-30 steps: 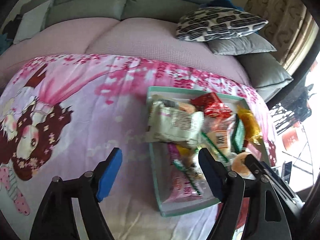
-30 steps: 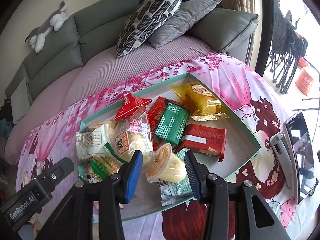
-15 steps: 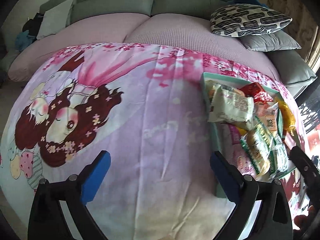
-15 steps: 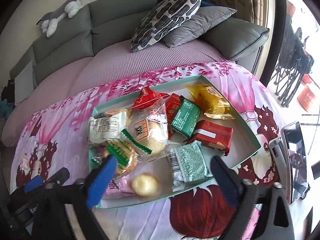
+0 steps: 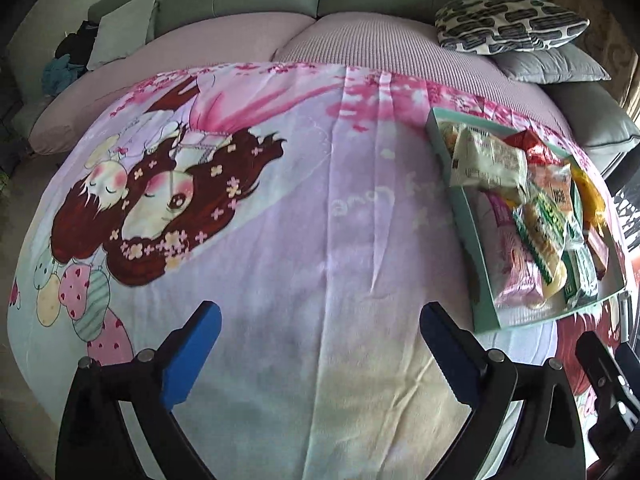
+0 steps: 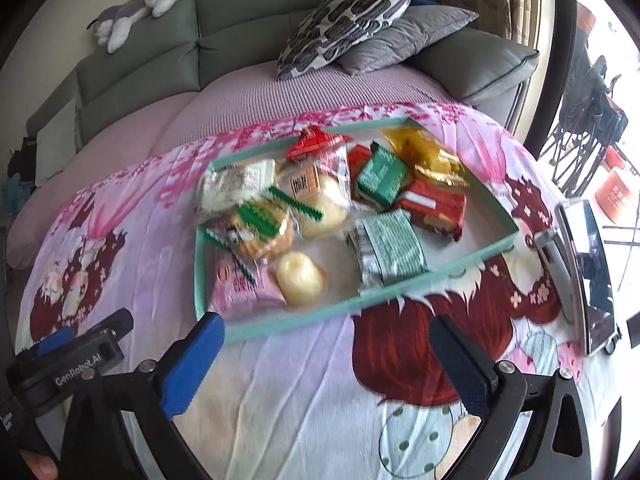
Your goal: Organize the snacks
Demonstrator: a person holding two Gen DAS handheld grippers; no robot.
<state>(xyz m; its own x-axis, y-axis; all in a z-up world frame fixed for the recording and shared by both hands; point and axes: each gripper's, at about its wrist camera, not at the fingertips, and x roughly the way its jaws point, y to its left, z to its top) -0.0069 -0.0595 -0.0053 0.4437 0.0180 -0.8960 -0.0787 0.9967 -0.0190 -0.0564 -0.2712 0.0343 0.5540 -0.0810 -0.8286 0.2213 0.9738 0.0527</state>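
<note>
A shallow mint-green tray (image 6: pixel 404 292) (image 5: pixel 466 216) lies on a pink cartoon-print blanket (image 5: pixel 304 216) and holds several wrapped snacks. Among them are a yellow jelly cup (image 6: pixel 300 278), a green-white packet (image 6: pixel 386 252), a red packet (image 6: pixel 434 208), a green packet (image 6: pixel 380 178), a yellow packet (image 6: pixel 424 156) and a pink packet (image 6: pixel 240 286). My right gripper (image 6: pixel 326 360) stands open and empty, just in front of the tray's near rim. Left of the tray, my left gripper (image 5: pixel 320 344) hangs open over bare blanket, with nothing between its fingers; it also shows in the right wrist view (image 6: pixel 76 356).
A phone on a stand (image 6: pixel 588 272) sits right of the tray. Behind the blanket is a grey-green sofa (image 5: pixel 248 0) with a patterned cushion (image 6: pixel 348 20) and a grey pillow (image 5: pixel 552 66). A plush toy (image 6: pixel 136 4) lies on the sofa back.
My right gripper let go of the jelly cup, which now lies in the tray, then opened wide and drew back. My left gripper opened wider and swung left off the tray.
</note>
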